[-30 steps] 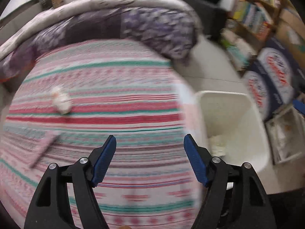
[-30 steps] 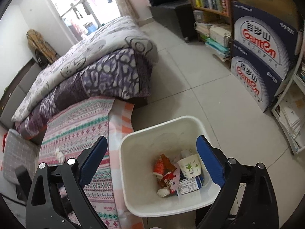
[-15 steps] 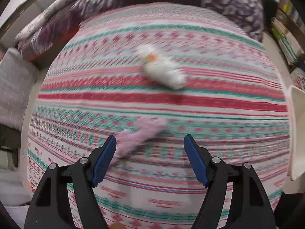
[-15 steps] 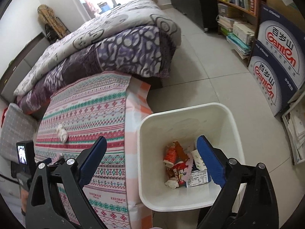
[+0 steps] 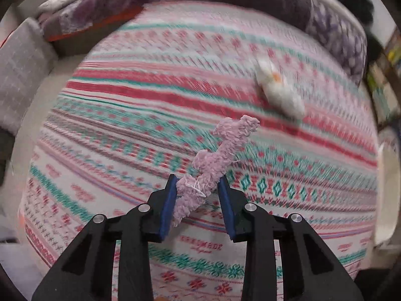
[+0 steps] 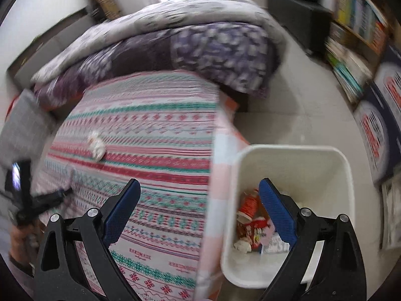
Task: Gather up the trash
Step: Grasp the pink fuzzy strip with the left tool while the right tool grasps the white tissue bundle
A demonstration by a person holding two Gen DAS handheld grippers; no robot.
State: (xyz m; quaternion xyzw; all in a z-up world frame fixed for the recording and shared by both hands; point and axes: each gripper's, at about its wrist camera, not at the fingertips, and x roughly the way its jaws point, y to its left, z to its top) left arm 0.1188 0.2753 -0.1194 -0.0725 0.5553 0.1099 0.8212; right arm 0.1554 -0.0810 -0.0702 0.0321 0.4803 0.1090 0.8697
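In the left wrist view my left gripper [image 5: 198, 185] is shut on a fuzzy pink strip [image 5: 220, 155] and holds it just above the striped bedspread [image 5: 155, 105]. A crumpled white tissue [image 5: 278, 92] lies on the bedspread beyond it, to the right. In the right wrist view my right gripper [image 6: 199, 207] is open and empty, above the bed's edge and the white trash bin [image 6: 288, 155], which holds several wrappers [image 6: 250, 223]. The tissue also shows in that view [image 6: 96, 145], and the left gripper shows at the far left [image 6: 50, 198].
A folded purple and grey quilt [image 6: 195, 42] lies at the far end of the bed. Bookshelves [image 6: 356, 32] and blue cartons [image 6: 381, 115] line the right wall. A grey cushion [image 5: 17, 75] lies left of the bed. Tiled floor [image 6: 300, 95] surrounds the bin.
My left gripper swung from the bin side across the bed and closed on the pink strip, lifting it. The right gripper shifted left, still open over the bin's edge.
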